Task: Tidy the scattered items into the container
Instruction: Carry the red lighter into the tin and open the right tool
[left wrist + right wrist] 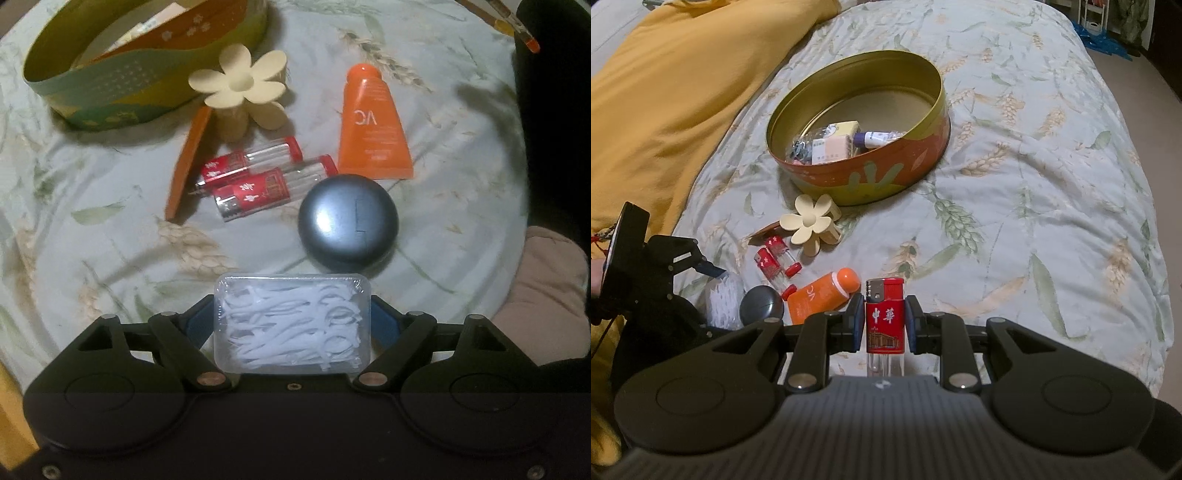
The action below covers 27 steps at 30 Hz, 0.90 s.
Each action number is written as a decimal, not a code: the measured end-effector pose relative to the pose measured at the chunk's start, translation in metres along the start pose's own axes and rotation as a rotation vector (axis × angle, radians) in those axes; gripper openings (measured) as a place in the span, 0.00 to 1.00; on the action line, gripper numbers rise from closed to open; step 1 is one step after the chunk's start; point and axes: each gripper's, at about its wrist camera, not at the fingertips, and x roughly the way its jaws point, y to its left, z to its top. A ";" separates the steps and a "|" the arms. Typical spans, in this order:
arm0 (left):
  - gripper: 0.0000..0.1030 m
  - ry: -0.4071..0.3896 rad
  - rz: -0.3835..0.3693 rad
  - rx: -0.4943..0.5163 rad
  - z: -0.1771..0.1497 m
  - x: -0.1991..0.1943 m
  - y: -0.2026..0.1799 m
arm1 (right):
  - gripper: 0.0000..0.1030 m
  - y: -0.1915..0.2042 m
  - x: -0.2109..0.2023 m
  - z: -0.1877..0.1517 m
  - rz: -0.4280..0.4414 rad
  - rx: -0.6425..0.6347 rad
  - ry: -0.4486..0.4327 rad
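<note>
A clear box of white floss picks lies on the floral bedspread between the fingers of my left gripper, whose blue pads sit against its short sides. From the right wrist view, that box shows beside the left gripper. My right gripper is shut on an upright red lighter. The round tin stands beyond with several small items inside. Scattered before it are a cream flower hair claw, two red-and-clear lighters, an orange tube and a grey round case.
An orange card leans by the lighters. A yellow blanket is heaped along the bed's left side. The bed drops to the floor at the right. A pinkish cloth bulge and a dark shape fill the left wrist view's right edge.
</note>
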 end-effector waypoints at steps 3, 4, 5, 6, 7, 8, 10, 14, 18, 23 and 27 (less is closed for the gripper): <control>0.80 -0.032 0.070 -0.044 -0.002 -0.007 0.006 | 0.25 0.001 0.001 0.000 0.000 -0.003 0.001; 0.80 -0.053 0.067 -0.080 -0.003 -0.011 0.011 | 0.25 0.002 0.001 0.000 0.000 -0.003 0.001; 0.80 -0.083 0.060 -0.129 -0.004 -0.017 0.018 | 0.25 0.002 0.001 0.000 0.001 -0.004 0.002; 0.80 -0.112 0.056 -0.168 -0.005 -0.022 0.022 | 0.25 0.003 0.001 0.000 0.001 -0.006 0.002; 0.80 -0.142 0.055 -0.208 -0.006 -0.026 0.027 | 0.25 0.004 0.001 0.001 -0.001 -0.007 0.002; 0.80 -0.171 0.056 -0.250 -0.007 -0.031 0.031 | 0.25 0.004 0.002 0.001 0.000 -0.008 0.002; 0.81 -0.225 0.075 -0.339 -0.008 -0.040 0.037 | 0.25 0.005 0.003 0.003 0.000 -0.008 0.001; 0.81 -0.279 0.109 -0.498 -0.009 -0.048 0.049 | 0.25 0.007 0.006 0.007 -0.002 -0.015 0.002; 0.81 -0.322 0.202 -0.629 -0.008 -0.055 0.056 | 0.25 0.011 0.007 0.015 -0.014 -0.030 0.002; 0.81 -0.358 0.247 -0.801 -0.015 -0.059 0.066 | 0.25 0.013 0.009 0.030 -0.025 -0.028 -0.016; 0.81 -0.406 0.273 -0.866 -0.018 -0.067 0.063 | 0.25 0.018 0.011 0.048 -0.032 -0.033 -0.035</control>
